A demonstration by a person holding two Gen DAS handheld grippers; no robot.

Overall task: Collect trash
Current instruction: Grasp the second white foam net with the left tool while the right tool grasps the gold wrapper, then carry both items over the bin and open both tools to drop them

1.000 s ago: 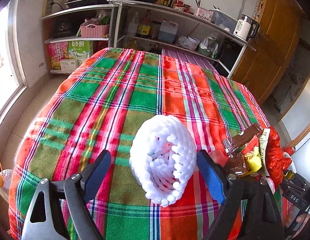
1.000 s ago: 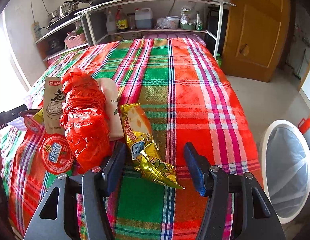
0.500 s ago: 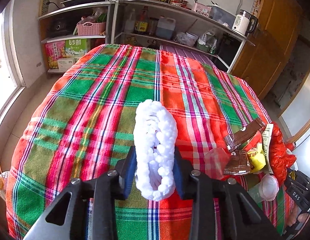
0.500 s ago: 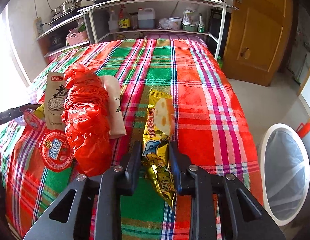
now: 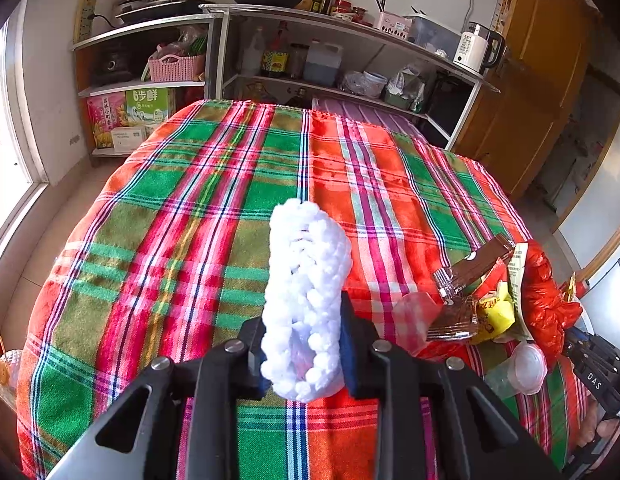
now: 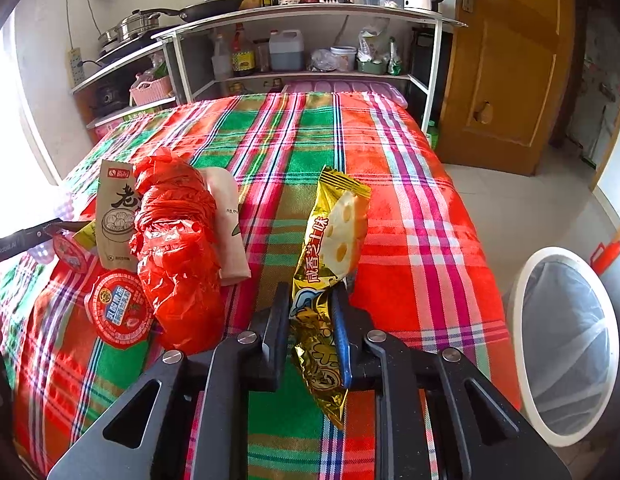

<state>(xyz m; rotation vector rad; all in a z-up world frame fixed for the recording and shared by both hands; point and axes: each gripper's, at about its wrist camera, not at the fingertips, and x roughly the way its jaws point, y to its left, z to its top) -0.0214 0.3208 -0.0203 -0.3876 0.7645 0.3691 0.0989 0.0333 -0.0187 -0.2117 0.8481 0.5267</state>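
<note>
Right wrist view: right gripper [image 6: 310, 332] pinches the gold snack wrapper [image 6: 330, 248] above the plaid cloth [image 6: 410, 208], left gripper [image 5: 302, 344] squeezes the white foam net [image 5: 306, 280]; best keep both clamped and swing over the lined bin [image 6: 566, 344] before releasing.

We find the white foam fruit net [image 5: 306, 292] between our left gripper [image 5: 302, 344] fingers, above the plaid-clothed bench [image 5: 214, 208]. At the bench's right edge lies a heap: brown foil wrapper [image 5: 474, 268], crumpled red plastic bag [image 6: 178, 240], round red foil lid [image 6: 118, 308]. The gold snack packet [image 6: 330, 264] sits in our right gripper [image 6: 310, 328]. The white-rimmed lined bin [image 6: 566, 344] stands on the floor right of the bench.
</note>
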